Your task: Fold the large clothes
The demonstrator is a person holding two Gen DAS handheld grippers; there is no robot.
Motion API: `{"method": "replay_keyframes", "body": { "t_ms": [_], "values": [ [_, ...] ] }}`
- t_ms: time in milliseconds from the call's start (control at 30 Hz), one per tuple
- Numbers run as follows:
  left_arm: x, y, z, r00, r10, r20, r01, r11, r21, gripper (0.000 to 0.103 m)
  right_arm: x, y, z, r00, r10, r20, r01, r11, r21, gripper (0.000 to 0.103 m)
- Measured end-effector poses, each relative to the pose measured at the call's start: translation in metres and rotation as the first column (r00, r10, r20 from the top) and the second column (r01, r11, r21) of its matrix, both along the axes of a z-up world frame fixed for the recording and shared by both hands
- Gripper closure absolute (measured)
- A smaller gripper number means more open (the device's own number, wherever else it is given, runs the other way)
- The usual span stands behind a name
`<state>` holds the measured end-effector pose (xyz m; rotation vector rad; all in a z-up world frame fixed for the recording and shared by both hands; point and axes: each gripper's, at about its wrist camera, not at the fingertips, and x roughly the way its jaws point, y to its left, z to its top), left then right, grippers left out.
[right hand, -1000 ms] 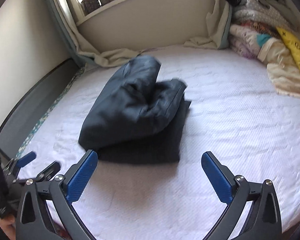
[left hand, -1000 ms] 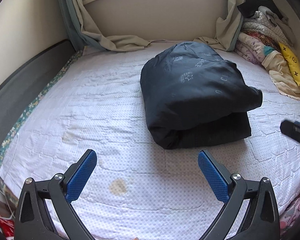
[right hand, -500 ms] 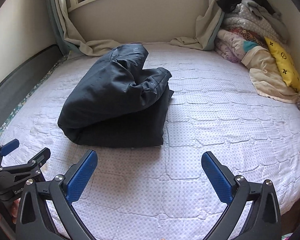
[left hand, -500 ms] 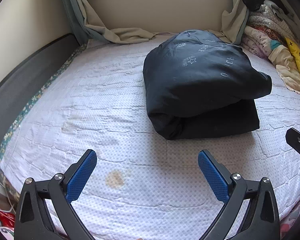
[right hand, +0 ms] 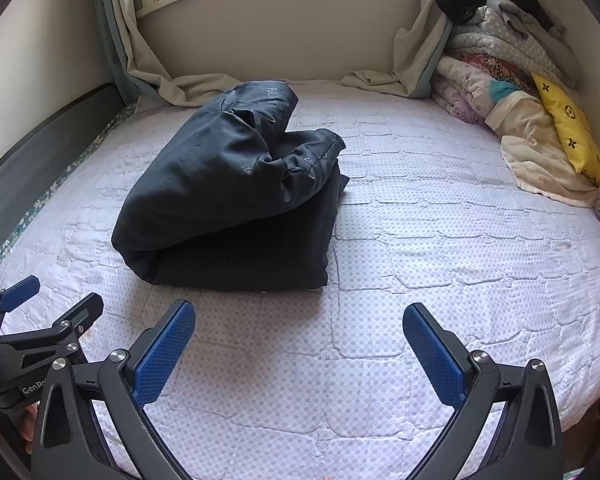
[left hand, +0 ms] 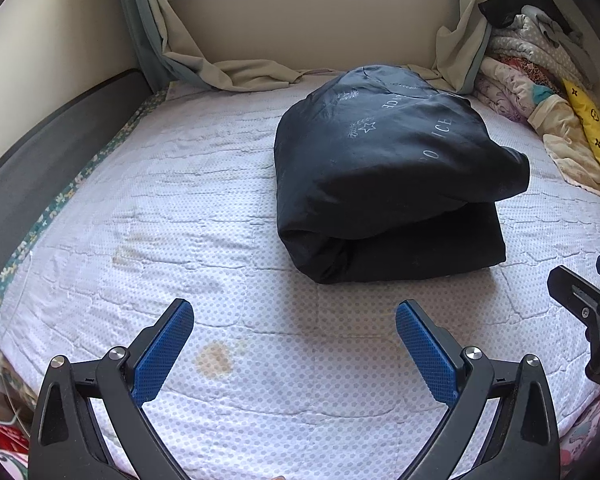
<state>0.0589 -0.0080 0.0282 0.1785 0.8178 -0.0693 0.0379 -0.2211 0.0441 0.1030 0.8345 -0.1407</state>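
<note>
The dark folded jacket (left hand: 384, 176) lay on the white quilted mattress (left hand: 180, 208), in the same shape as one second before, its upper layer bulging over the flat lower layer. Compared with the earlier frames, the left wrist view sat closer to the jacket and the window above it was less visible. The left gripper (left hand: 294, 346) was wide apart and held nothing, hovering on the near side of the jacket, just as before. The right gripper (right hand: 298, 350) was also wide apart and empty. The pile of bedding (right hand: 500, 92) stayed right of the jacket, well apart.
</note>
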Motion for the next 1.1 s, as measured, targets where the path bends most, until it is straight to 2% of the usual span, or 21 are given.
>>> {"method": "replay_keyframes", "body": {
  "t_ms": [1100],
  "values": [
    [0.0009,-0.0032,0.001,1.0,0.01,0.01,-0.01,1.0,-0.002,0.0,0.0012,-0.006,0.0013,1.0,-0.009,0.002,0.009,1.0,0.015,0.0]
  ]
}}
